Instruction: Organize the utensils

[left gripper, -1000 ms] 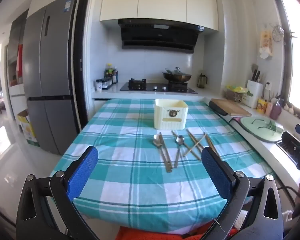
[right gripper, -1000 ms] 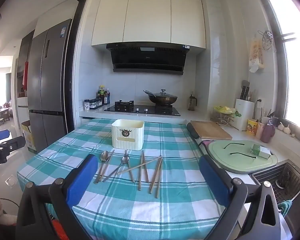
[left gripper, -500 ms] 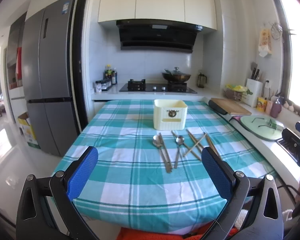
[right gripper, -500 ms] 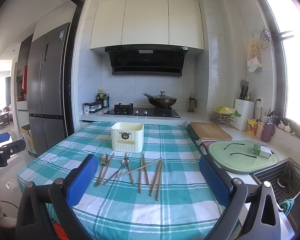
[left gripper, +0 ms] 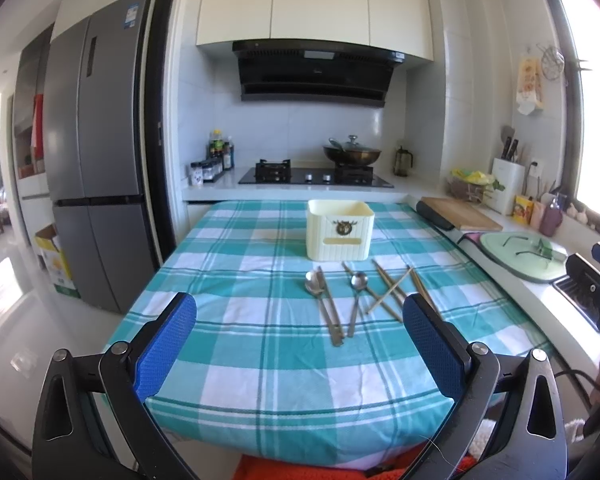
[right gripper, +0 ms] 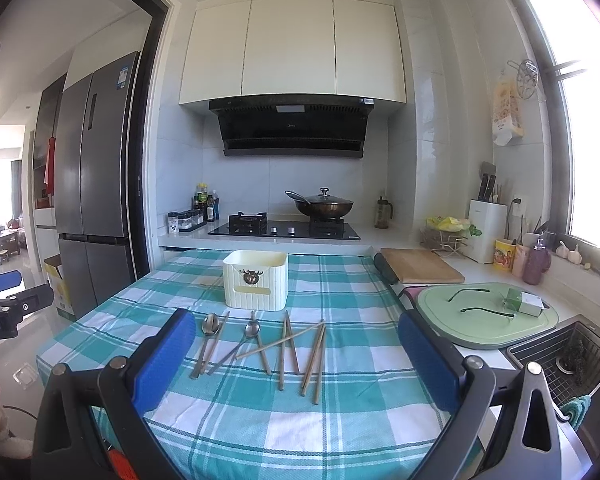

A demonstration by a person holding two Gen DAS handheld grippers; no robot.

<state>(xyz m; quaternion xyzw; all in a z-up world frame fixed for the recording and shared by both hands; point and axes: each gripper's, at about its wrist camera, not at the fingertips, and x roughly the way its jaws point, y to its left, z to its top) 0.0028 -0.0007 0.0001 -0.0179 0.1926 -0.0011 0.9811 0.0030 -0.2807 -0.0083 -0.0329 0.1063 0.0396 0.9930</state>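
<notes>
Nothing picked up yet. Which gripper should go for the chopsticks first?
Probably right. The chopsticks lie nearly centred between the right gripper's open fingers, while for the left gripper, also open and empty, they sit toward its right finger, beyond the spoons.

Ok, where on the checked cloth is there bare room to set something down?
The near stretch of the tablecloth before the chopsticks is bare, as is the left side beside the spoons. It is crowded just in front of the cream holder.

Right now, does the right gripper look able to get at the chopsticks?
Probably yes: the right gripper is open and empty, and the chopsticks lie loose on the tablecloth ahead, nothing between.
</notes>
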